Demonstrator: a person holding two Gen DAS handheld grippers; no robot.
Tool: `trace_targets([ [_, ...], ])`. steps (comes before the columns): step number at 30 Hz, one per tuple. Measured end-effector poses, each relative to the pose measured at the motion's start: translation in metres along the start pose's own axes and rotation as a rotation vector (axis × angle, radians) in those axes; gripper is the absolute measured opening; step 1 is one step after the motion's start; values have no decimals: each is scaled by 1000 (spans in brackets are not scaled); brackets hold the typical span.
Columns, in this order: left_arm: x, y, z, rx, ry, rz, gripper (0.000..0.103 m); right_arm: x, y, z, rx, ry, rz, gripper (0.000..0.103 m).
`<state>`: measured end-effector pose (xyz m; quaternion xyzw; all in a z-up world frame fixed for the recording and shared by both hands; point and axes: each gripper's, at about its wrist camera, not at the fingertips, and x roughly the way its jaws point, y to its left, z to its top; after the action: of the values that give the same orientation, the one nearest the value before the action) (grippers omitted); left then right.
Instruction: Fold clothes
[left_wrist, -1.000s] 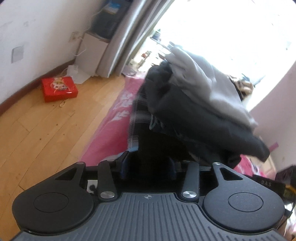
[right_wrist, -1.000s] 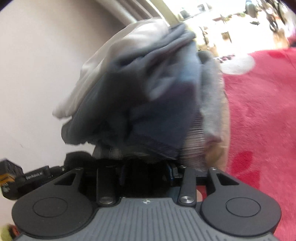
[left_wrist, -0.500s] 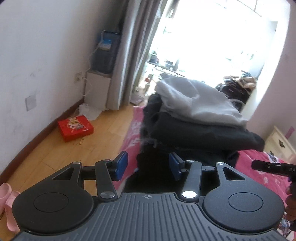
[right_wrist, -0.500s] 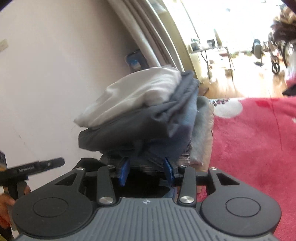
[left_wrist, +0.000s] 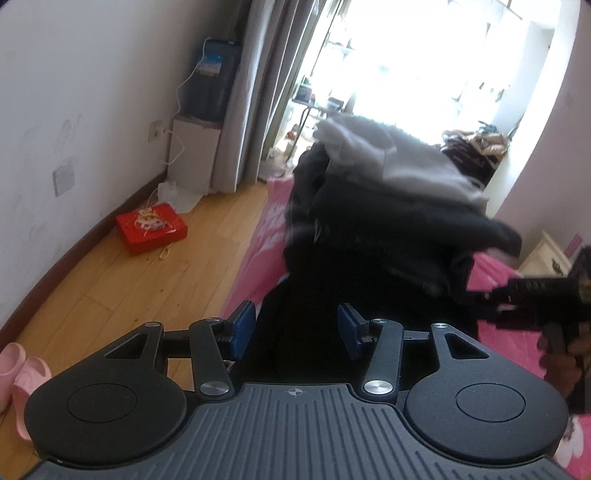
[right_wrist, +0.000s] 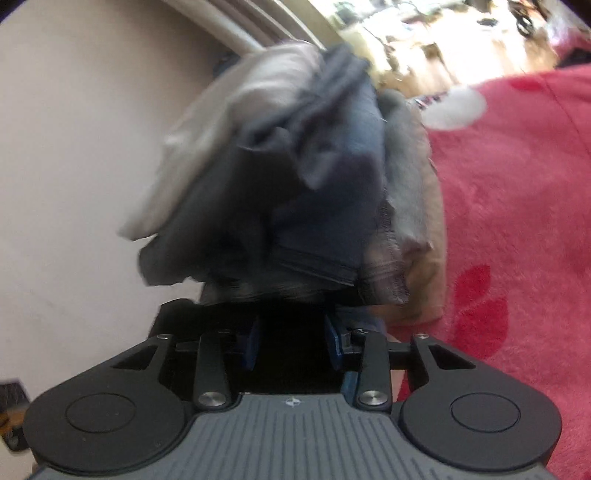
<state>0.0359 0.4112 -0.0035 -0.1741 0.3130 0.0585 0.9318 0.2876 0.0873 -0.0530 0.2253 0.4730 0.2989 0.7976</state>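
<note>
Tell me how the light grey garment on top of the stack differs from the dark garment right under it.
The light grey garment is pale, almost white at its edge; the dark garment is charcoal to black. The light grey garment lies topmost, the dark garment beneath it, carrying it. In the left wrist view the dark garment sticks out further to the right than the light grey garment. Both are folded and lie in one stack on the pink bedcover.

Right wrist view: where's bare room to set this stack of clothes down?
Free: the red blanket right of the stack of clothes lies bare to the picture's edge. In the left wrist view, wooden floor is open between the red box and the pink slippers. Crowded: straight ahead in both views, filled by the stack.
</note>
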Motion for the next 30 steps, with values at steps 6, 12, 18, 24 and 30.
trace_targets([
  [6,-6,8,-16,9,32,11,49,9,-4,-2,29,23,36,14],
  [12,-9,15,-20,-18,33,8,49,-12,5,-5,-28,-85,-11,6],
  [18,-8,19,-20,-28,42,29,49,1,-5,-12,-46,-71,-78,7],
  [24,-19,35,-24,-68,22,80,49,-16,1,-18,-109,-138,-129,20],
  [30,-20,51,-24,-150,18,90,49,-37,39,-25,-315,-173,-45,20],
])
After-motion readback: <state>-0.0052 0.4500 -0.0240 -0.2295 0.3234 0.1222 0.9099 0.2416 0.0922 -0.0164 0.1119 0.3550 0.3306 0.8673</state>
